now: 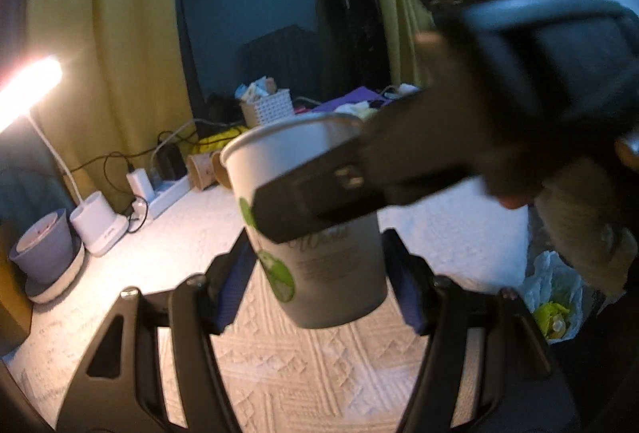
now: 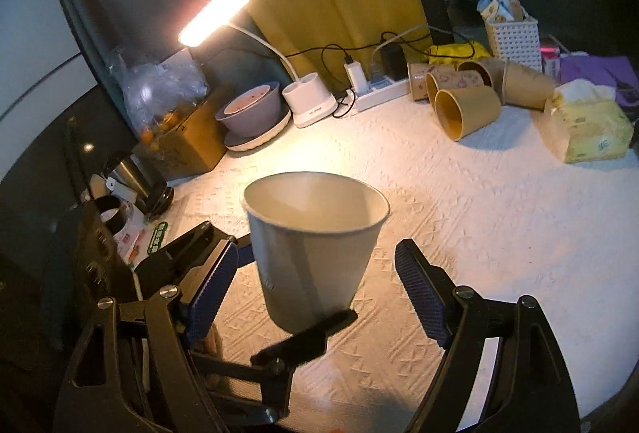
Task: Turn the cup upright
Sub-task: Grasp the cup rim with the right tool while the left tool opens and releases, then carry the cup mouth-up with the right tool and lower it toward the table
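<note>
A white paper cup (image 1: 319, 217) with green print stands mouth up, slightly tilted, between the fingers of both grippers. In the left wrist view my left gripper (image 1: 319, 273) has its blue pads wide on either side of the cup's lower half, with a gap on the right. The right gripper's black finger (image 1: 319, 201) crosses the cup's front there. In the right wrist view the cup (image 2: 315, 253) sits between the blue pads of my right gripper (image 2: 319, 293), which stand well apart from it. The left gripper's finger (image 2: 307, 337) touches the cup's base.
White embossed tablecloth (image 2: 459, 213). Several brown paper cups (image 2: 467, 109) lie on their sides at the back, by a tissue pack (image 2: 591, 129), white basket (image 2: 515, 42), power strip (image 2: 379, 89), lit desk lamp (image 2: 307, 101), grey bowl (image 2: 251, 109) and cardboard box (image 2: 187, 137).
</note>
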Motion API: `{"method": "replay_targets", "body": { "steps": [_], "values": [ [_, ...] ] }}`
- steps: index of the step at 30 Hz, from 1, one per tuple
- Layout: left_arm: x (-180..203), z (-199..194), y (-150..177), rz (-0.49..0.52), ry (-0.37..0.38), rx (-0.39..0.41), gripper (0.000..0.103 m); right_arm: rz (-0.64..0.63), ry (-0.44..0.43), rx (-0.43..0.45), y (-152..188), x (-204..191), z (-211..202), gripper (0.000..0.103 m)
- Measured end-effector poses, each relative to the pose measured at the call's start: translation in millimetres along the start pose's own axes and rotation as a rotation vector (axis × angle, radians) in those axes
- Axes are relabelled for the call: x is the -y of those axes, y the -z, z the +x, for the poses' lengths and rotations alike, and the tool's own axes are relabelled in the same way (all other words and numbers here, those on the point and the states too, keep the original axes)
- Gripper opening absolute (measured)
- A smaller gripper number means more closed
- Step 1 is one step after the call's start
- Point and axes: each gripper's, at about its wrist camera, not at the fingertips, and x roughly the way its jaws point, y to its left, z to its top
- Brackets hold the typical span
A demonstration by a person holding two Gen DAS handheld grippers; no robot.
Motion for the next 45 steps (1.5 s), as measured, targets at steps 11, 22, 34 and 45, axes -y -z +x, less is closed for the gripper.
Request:
{"method": "replay_targets", "body": {
  "steps": [11,22,34,45],
  "values": [
    [0.5,3.5,0.6,0.040,0.026,0.005,0.064,0.071,-0.073,-0.060,-6.4,18.5,17.7,0.068],
    [-8.4,16.5,1.2,-0.020,0.032,-0.078,0.067,0.051,-0.053,-0.064,-12.3,26.1,29.0,0.066],
    [-37.7,37.7,11.3,-0.165,0.059,-0.238,0.072,-0.020,0.202,-0.003,-26.0,47.1,34.5,0.066],
    [-86.9,40.4,16.5,-0.338,-0.011,-0.274,0.084,-0.156,0.435,0.003,-17.9,50.1,62.8,0.066]
  ]
}}
